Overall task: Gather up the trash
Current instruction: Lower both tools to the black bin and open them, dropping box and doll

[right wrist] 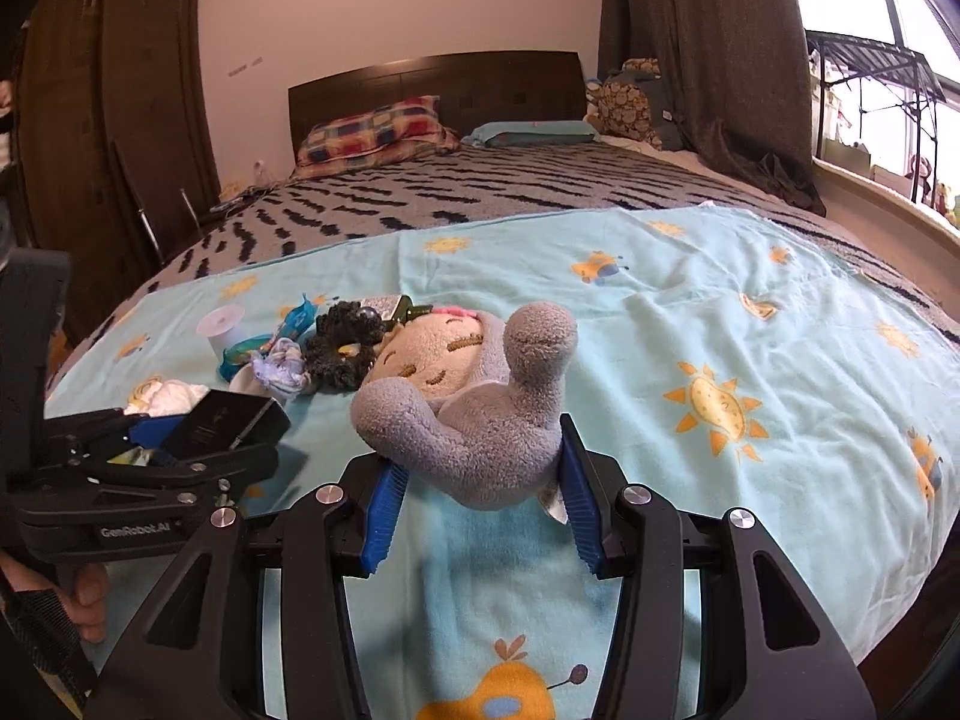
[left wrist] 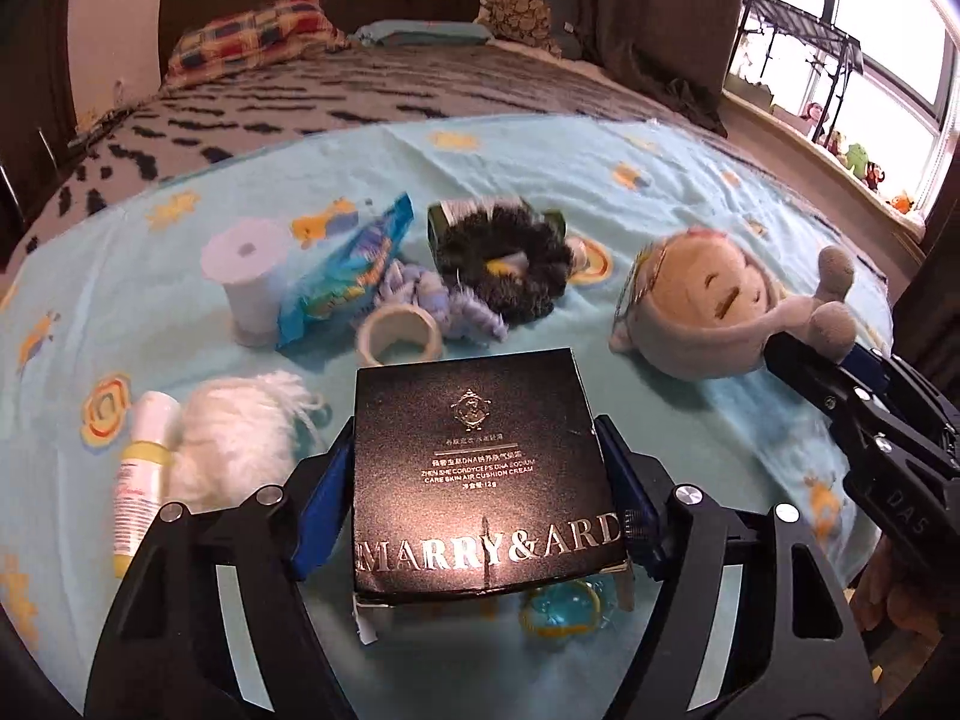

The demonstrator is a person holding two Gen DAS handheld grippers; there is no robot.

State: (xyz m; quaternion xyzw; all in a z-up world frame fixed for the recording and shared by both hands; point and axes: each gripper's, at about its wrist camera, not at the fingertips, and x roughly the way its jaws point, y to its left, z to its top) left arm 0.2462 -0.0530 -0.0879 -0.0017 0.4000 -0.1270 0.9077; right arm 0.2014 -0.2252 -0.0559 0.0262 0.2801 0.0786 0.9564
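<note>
My left gripper (left wrist: 480, 480) is shut on a black MARRY&ARD cosmetics box (left wrist: 480, 468) and holds it above the light blue sheet (left wrist: 690, 192); the box also shows in the right wrist view (right wrist: 234, 420). My right gripper (right wrist: 480, 498) is shut on the body of a grey plush doll (right wrist: 474, 420), which also shows in the left wrist view (left wrist: 720, 306). On the sheet lie a blue snack wrapper (left wrist: 348, 276), a white cup (left wrist: 252, 276), a tape roll (left wrist: 399, 333), a white tube (left wrist: 141, 474) and white fluff (left wrist: 234, 444).
A black scrunchie (left wrist: 504, 264) and a pale blue scrunchie (left wrist: 432, 300) lie behind the tape roll. A blue-yellow wrapper (left wrist: 558, 609) lies under the box. The bed runs back to pillows (right wrist: 372, 132) and a dark headboard. A window ledge (right wrist: 888, 204) lies right.
</note>
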